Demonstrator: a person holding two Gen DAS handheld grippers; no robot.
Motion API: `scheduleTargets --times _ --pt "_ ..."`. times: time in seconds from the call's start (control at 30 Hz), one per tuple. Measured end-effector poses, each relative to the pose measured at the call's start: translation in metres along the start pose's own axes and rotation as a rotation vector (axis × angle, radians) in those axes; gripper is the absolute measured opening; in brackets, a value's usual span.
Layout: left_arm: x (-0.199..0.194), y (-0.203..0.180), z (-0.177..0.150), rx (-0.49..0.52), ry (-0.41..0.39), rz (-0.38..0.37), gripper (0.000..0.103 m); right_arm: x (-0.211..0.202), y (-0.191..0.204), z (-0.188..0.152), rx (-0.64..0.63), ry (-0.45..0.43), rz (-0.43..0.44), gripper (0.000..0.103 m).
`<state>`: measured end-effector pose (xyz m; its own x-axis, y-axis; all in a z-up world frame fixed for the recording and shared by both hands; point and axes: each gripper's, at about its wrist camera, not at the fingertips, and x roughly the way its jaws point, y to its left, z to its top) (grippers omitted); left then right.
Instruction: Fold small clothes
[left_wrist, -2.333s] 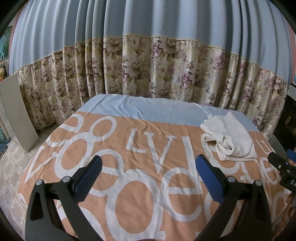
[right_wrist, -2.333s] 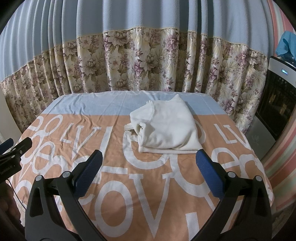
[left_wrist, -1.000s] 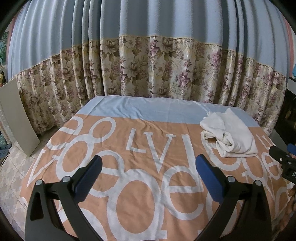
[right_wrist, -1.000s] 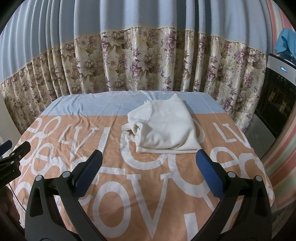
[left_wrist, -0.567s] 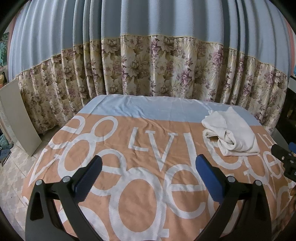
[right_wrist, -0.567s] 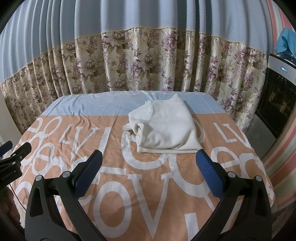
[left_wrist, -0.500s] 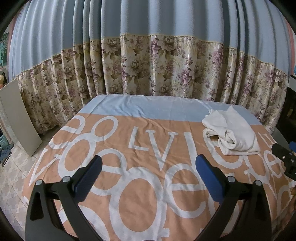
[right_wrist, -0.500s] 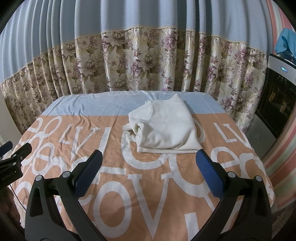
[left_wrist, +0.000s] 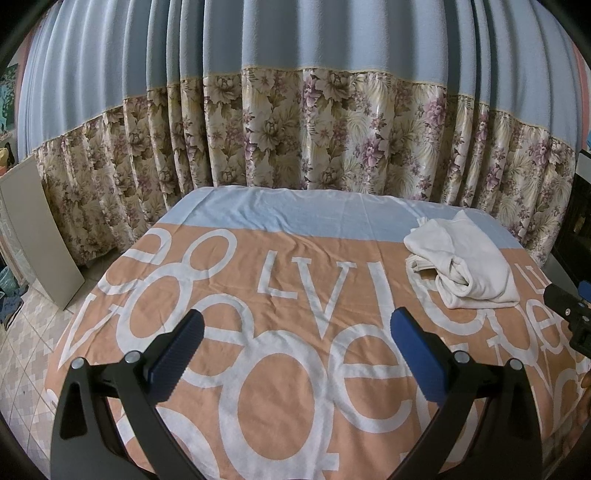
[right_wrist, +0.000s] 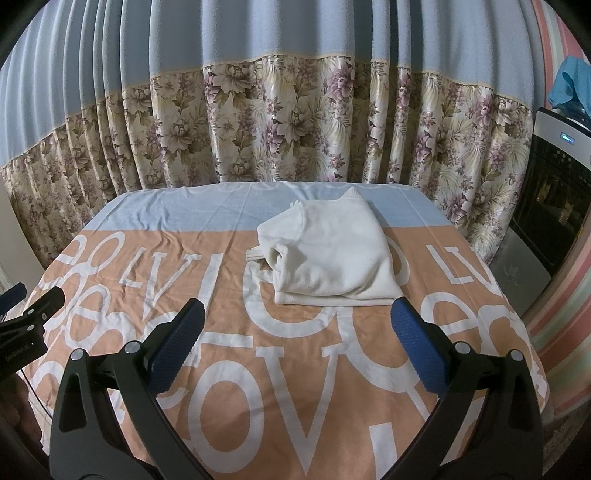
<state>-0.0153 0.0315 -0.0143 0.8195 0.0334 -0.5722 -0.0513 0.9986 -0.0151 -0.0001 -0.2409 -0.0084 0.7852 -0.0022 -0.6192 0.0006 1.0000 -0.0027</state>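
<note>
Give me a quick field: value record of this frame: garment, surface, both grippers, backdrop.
garment: white garment, loosely bundled, lying on the table's far right part
surface: table cloth, orange with big white letters, blue band at the far edge
left gripper: open, empty, above the cloth, garment off to its right
right gripper: open, empty, short of the garment's near edge
backdrop: curtain, blue above, floral below

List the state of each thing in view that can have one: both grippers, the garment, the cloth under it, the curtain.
left gripper: open, empty, above the cloth.
right gripper: open, empty, short of the garment.
white garment: bundled, loosely folded, lying untouched.
printed cloth: spread flat, lightly wrinkled.
curtain: drawn shut.
</note>
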Motion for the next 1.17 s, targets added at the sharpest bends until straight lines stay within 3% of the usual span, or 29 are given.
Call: scheduleTargets --times 0.87,1.17 --pt "-0.003 0.005 -0.008 0.008 -0.01 0.016 0.101 -0.001 0.0 -0.001 0.0 -0.001 -0.002 0.1" --pt "0.0 0.012 -0.01 -0.019 0.037 0.009 0.101 -0.001 -0.001 -0.001 0.004 -0.001 -0.002 0.1"
